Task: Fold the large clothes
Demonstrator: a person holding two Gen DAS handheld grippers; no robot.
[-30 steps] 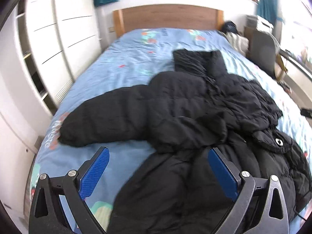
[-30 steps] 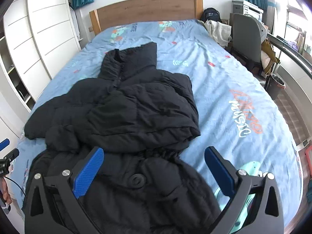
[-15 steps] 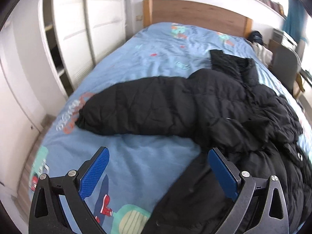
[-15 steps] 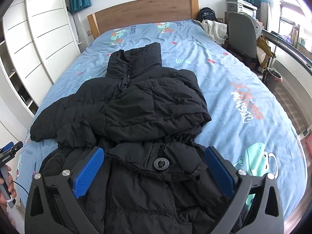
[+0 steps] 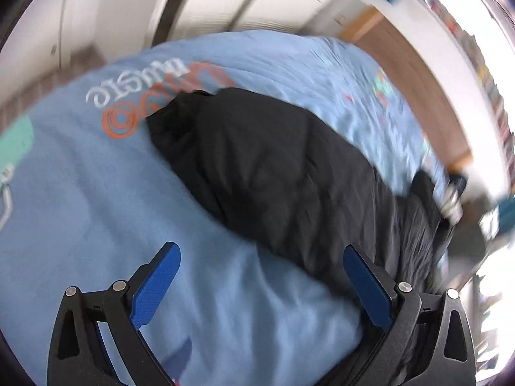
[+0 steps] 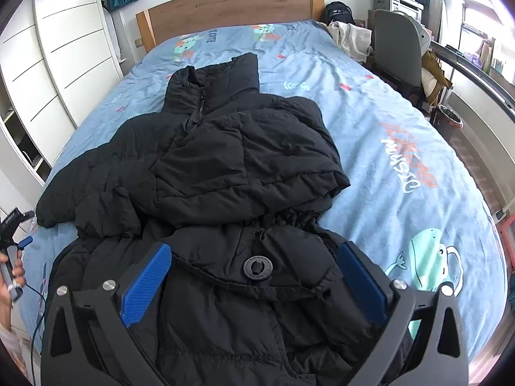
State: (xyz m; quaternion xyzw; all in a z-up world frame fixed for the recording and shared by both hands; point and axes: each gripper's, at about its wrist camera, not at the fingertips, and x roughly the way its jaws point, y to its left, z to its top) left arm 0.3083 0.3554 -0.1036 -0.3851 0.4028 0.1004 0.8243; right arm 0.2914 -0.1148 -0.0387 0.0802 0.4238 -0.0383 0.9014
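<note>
A large black puffer jacket point(image 6: 225, 177) lies on the blue bed point(image 6: 402, 122), collar toward the headboard, one sleeve folded across the chest, the other sleeve point(image 5: 257, 160) stretched out to the left. My right gripper point(image 6: 254, 276) is open and empty, hovering over the jacket's lower part near a round black snap point(image 6: 257, 267). My left gripper point(image 5: 260, 280) is open and empty, above the blue sheet just short of the outstretched sleeve; its view is blurred. It also shows at the far left of the right wrist view point(image 6: 13, 225), held by a hand.
White wardrobes point(image 6: 58, 48) run along the bed's left side. A wooden headboard point(image 6: 231, 9) stands at the far end. A grey chair point(image 6: 399, 48) with clothes and a small bin point(image 6: 450, 119) stand on the right, near the window rail.
My left gripper swung left and down toward the outstretched sleeve's cuff, its view now tilted and blurred. My right gripper moved slightly forward over the jacket's lower part.
</note>
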